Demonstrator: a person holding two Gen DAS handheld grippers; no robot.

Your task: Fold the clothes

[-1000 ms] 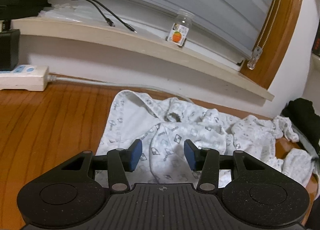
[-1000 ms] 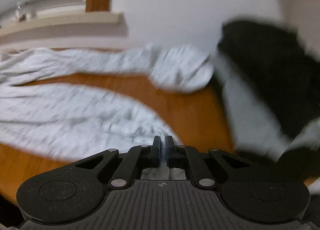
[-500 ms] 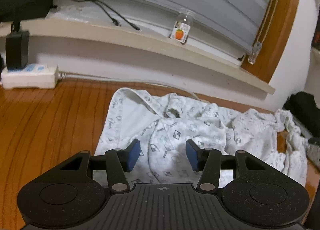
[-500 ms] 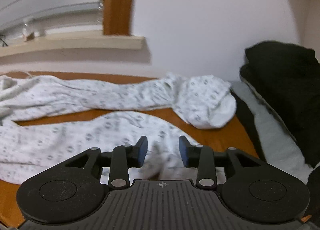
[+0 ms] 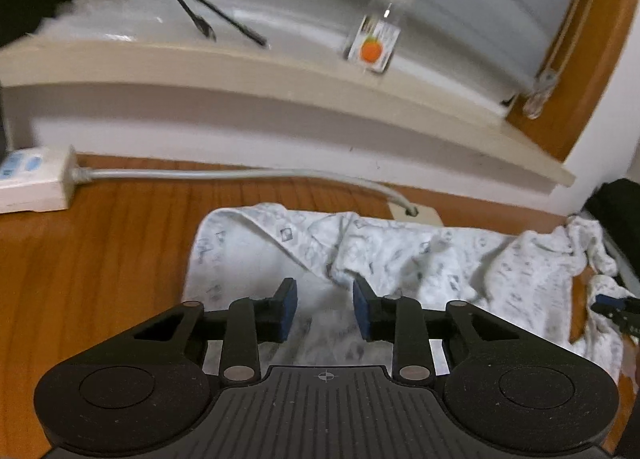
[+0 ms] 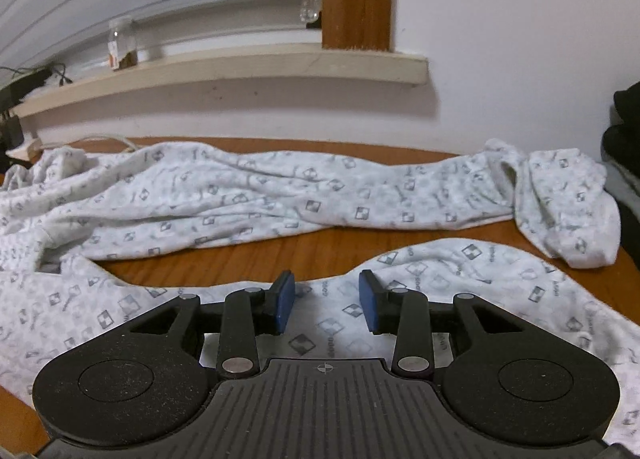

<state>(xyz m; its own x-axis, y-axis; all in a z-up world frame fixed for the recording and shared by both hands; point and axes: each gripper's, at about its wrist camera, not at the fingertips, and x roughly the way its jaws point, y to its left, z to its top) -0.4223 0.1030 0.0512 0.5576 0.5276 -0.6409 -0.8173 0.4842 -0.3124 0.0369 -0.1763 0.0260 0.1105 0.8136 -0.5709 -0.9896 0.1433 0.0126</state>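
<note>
A white garment with a small grey print (image 5: 400, 255) lies crumpled on the wooden table (image 5: 100, 259). My left gripper (image 5: 325, 309) hovers open over its waist end, nothing between the blue pads. In the right wrist view two long legs of the same garment (image 6: 280, 195) stretch across the table, the far one ending in a folded cuff (image 6: 568, 203). My right gripper (image 6: 326, 305) stands open just above the near leg (image 6: 460, 279), holding nothing. Its tip (image 5: 612, 305) shows at the right edge of the left wrist view.
A white power strip (image 5: 32, 179) with a grey cable (image 5: 240, 175) lies at the back left. A window sill (image 5: 280, 75) carries a small bottle with an orange label (image 5: 374, 39) and black cords. Dark clothing (image 6: 626, 119) is piled at the right end.
My right gripper let go of the pant leg, opened wide and swung left. My left gripper moved forward and lower over the waist, still open.
</note>
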